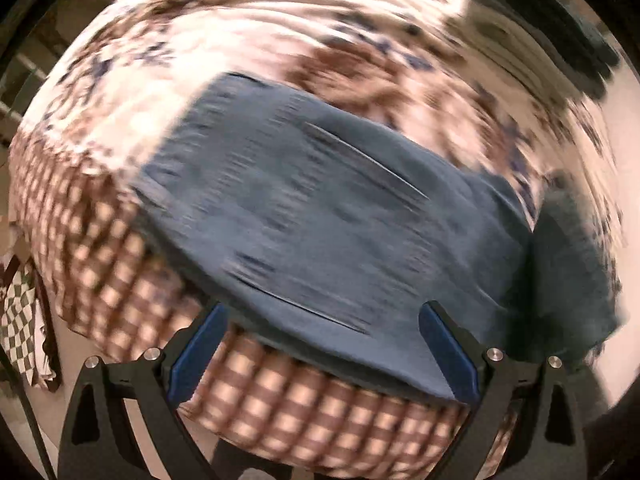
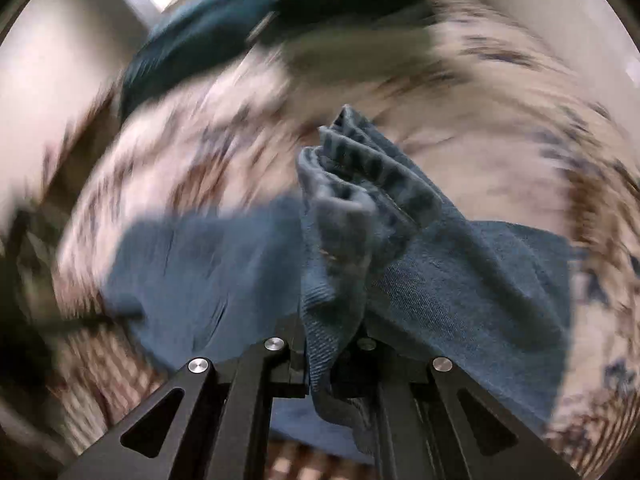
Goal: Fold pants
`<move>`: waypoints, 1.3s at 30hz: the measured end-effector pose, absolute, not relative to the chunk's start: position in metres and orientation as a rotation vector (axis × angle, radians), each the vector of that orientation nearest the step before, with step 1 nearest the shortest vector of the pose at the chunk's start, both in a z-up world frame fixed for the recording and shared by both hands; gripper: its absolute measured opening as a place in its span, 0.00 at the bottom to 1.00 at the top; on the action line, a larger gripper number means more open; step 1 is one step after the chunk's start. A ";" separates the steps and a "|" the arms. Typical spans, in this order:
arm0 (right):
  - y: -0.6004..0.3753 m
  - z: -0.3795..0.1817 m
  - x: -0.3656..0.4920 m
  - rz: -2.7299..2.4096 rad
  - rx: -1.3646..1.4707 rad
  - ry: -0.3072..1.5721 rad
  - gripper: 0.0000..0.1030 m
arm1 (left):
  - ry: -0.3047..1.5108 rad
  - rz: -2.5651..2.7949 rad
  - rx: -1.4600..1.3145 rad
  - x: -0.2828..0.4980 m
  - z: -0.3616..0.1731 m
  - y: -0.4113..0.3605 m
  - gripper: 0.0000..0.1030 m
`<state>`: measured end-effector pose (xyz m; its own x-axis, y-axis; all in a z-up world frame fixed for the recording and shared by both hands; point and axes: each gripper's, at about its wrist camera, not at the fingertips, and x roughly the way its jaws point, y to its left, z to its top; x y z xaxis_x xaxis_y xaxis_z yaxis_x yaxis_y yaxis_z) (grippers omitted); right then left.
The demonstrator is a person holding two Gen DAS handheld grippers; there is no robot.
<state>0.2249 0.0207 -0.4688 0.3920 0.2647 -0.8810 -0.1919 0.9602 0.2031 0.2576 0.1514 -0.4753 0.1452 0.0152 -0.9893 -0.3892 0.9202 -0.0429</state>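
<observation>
Blue denim pants [image 1: 320, 216] lie spread flat on a patterned bedspread [image 1: 248, 40] in the blurred left wrist view. My left gripper [image 1: 320, 340] hangs above their near edge, pointing down, open, with nothing between its blue pads [image 1: 196, 356]. In the right wrist view my right gripper [image 2: 332, 344] is shut on a bunched fold of the pants [image 2: 352, 208]. That fold stands up from the closed fingers, and the denim drapes down on both sides to the rest of the pants [image 2: 200, 272] on the bed.
The bed's checked border [image 1: 120, 272] runs along the near edge, with floor beyond it. Dark folded clothes [image 1: 552, 24] lie at the far end of the bed; in the right wrist view dark clothes [image 2: 224, 32] show at the top. A checked cloth [image 1: 20, 320] hangs at the left.
</observation>
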 end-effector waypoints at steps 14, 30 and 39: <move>0.084 -0.500 0.193 0.470 -0.084 1.350 0.85 | 1.479 0.052 -0.524 0.320 -0.502 0.143 0.95; -0.143 -0.515 0.168 -0.038 0.788 1.365 0.85 | 1.607 -0.145 -0.098 0.325 -0.553 0.049 0.14; -0.142 -0.513 0.145 0.001 1.090 1.360 0.76 | 1.619 -0.201 -0.404 0.314 -0.513 0.068 0.64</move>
<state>0.1455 -0.1416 -0.5135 0.2866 0.5720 -0.7686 0.5711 0.5421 0.6164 0.3136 0.0682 -0.5128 -0.0455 -0.3757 -0.9256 -0.1377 0.9201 -0.3667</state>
